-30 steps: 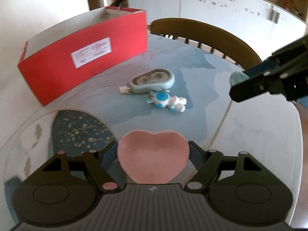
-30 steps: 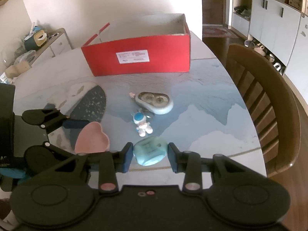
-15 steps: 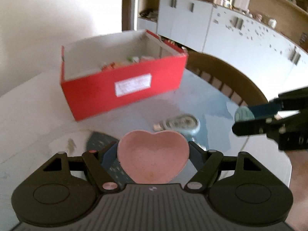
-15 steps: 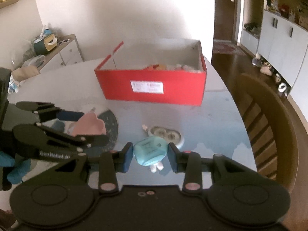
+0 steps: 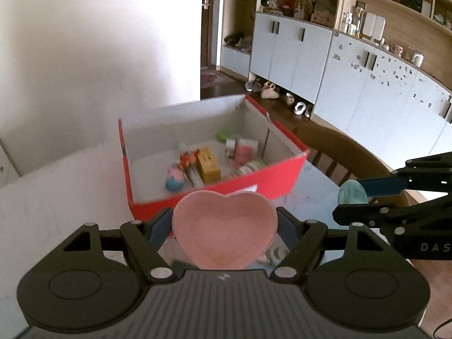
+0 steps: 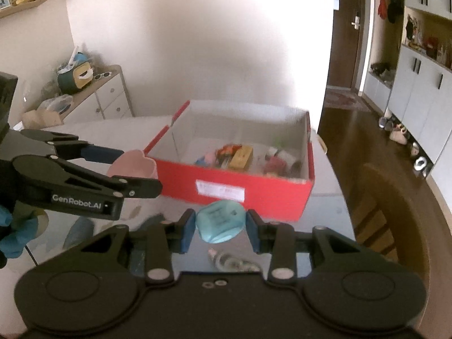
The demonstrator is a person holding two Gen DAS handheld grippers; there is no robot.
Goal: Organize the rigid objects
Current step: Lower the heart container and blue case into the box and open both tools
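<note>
Both loads have risen off the counter (image 6: 325, 206) toward the far open red cardboard box (image 5: 282, 178). Left gripper (image 5: 224, 226) fingers clamp the pink heart-shaped ceramic dish (image 5: 224, 228); right gripper (image 6: 220, 223) fingers pinch the small teal plastic die (image 6: 219, 221), so drop-off looks next.

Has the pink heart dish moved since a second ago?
Yes. The left gripper has lifted the pink heart dish off the table, toward the red box, whose inside now shows.

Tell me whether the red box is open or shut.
Open. The red box has no lid over it, and both wrist views look straight down onto small items lying on its pale floor.
</note>
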